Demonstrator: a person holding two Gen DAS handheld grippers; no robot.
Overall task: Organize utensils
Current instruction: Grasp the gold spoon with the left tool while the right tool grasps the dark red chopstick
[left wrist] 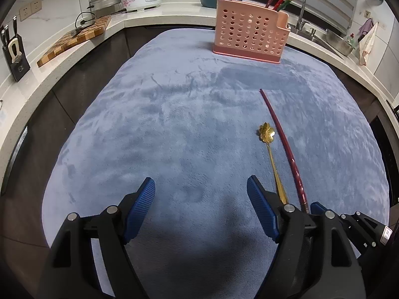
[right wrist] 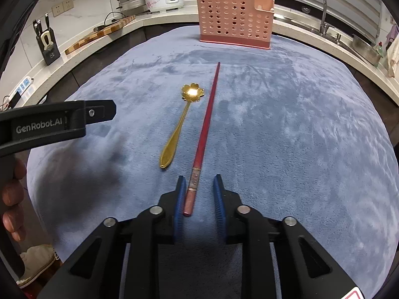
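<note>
Right gripper (right wrist: 198,194) open around red chopstick (right wrist: 209,117) end, lower centre. Left gripper (left wrist: 200,191) open, holding nothing. Gold spoon (right wrist: 180,124) just left of chopstick

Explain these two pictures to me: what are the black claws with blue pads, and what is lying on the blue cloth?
Each claw is a hand-held gripper with a camera looking along its fingers, one picture per hand. The left hand-held gripper is open over bare cloth. The right hand-held gripper is open around the thick end of a red chopstick, not yet squeezing it. A gold spoon lies beside the chopstick. The pink holder behind already has chopsticks standing in it.
</note>
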